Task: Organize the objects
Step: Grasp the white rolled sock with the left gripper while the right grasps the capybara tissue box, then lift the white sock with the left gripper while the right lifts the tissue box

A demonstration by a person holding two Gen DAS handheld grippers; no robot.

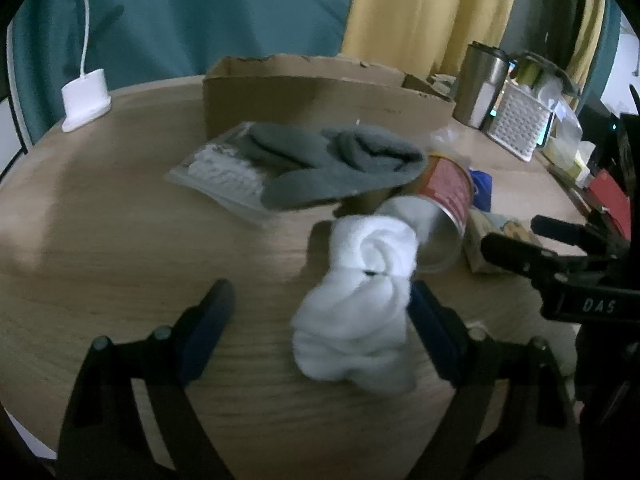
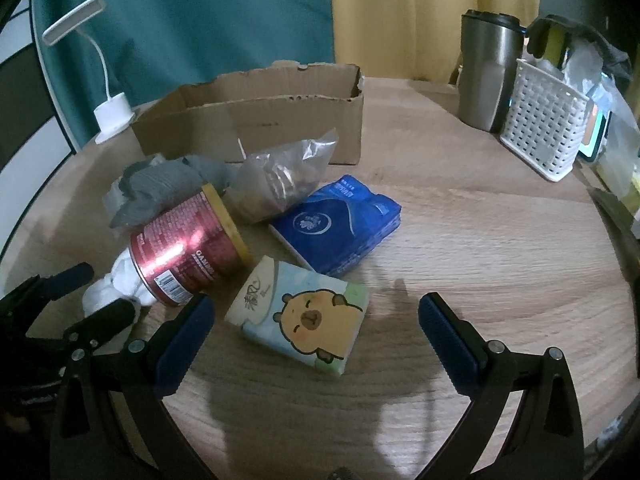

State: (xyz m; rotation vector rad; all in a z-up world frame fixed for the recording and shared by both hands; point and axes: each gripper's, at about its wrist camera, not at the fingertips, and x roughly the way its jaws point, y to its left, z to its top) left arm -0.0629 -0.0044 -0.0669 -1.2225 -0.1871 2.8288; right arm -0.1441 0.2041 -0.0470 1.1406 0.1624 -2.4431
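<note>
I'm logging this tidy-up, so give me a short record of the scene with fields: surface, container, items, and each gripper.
surface: round wooden table
container: open cardboard box, at the back
items: red can on its side, white sock at its mouth, grey socks, blue tissue pack, capybara tissue pack
left gripper: open, white sock between fingers
right gripper: open, nothing held

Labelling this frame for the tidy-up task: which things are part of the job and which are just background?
Job things: white sock, grey sock, red can, blue tissue pack, capybara tissue pack, plastic bag, cardboard box.

Background: desk lamp, steel tumbler, white basket.
</note>
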